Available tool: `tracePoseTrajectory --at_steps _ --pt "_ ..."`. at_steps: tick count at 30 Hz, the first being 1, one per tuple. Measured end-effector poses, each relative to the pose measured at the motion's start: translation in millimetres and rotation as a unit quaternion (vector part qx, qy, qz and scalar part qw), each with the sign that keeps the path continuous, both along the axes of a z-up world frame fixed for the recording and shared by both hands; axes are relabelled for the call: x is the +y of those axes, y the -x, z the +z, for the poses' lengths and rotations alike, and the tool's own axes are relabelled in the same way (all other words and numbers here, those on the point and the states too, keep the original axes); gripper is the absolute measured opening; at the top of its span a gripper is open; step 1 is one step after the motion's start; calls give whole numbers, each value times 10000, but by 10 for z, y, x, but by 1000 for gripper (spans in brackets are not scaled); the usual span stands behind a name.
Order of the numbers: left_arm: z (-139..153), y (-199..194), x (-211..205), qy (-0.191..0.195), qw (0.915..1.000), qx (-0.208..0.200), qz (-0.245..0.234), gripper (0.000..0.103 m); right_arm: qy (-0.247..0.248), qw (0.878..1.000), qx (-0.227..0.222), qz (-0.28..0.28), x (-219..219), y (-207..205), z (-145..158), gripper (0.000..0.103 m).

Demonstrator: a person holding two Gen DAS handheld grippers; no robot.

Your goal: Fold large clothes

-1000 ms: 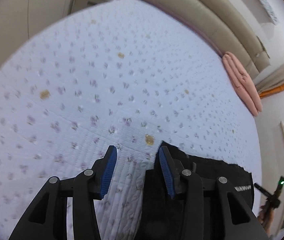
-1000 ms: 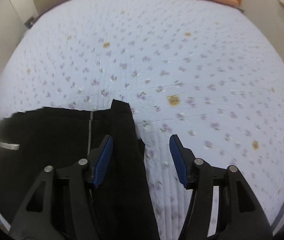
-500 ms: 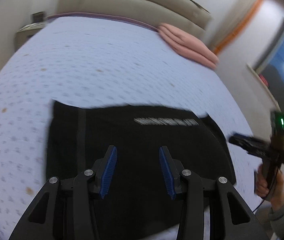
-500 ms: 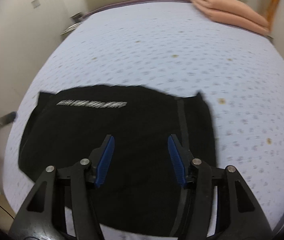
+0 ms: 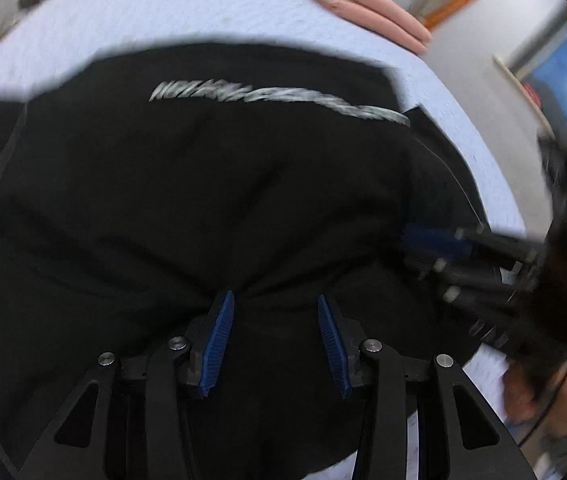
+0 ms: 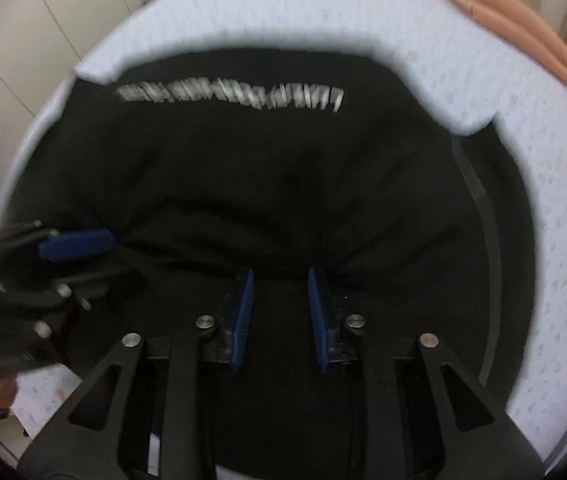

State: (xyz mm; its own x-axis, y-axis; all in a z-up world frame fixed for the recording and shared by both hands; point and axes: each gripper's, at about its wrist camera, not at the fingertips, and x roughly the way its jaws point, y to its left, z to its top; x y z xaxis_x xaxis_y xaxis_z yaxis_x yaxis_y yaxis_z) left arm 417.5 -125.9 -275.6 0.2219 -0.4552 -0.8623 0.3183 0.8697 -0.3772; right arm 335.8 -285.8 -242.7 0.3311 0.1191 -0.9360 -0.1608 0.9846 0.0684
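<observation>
While both views are smeared by motion blur, a black garment [image 5: 211, 208] lies spread across a pale lilac quilted bedspread [image 5: 171, 8], filling most of each picture. A line of white lettering [image 5: 279, 100] crosses the upper part of the cloth; it is too blurred to read. A grey seam stripe [image 6: 483, 216] runs along the cloth at 3 o'clock in the right wrist view.

Left gripper [image 5: 275, 304]: blue-padded fingers [image 5: 217, 344] stand apart over the near part of the garment, with black cloth showing in the gap between them; creases in the fabric converge near the tip of the left-hand pad. Whether the tips touch the cloth cannot be told.

Right gripper [image 6: 279, 280]: fingers also apart, pads [image 6: 243, 316] framing a puckered ridge of the same cloth, not closed on it. In the left wrist view this gripper appears at 3 o'clock [image 5: 435, 240], blurred, at the garment's edge; the left one appears at 9 o'clock [image 6: 77, 244] in the right wrist view.

Background: a pink folded bundle [image 5: 355, 4] lies on the bedspread's far edge at 1 o'clock, well apart from the garment.
</observation>
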Motion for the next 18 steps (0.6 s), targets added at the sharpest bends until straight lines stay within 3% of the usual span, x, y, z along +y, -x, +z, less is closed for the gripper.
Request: tracePoseTrajectory --at_steps 7,13,18 --pt "97 47 86 228 9997 -61 34 45 -228 9997 24 -11 -85 -33 16 24" --pt "505 -131 267 238 9967 -684 376 45 -594 9967 -521 -194 -302 -260 469 29" --pt "330 -524 407 93 9963 -409 753 45 -583 9964 -519 -334 -263 -770 364 29"
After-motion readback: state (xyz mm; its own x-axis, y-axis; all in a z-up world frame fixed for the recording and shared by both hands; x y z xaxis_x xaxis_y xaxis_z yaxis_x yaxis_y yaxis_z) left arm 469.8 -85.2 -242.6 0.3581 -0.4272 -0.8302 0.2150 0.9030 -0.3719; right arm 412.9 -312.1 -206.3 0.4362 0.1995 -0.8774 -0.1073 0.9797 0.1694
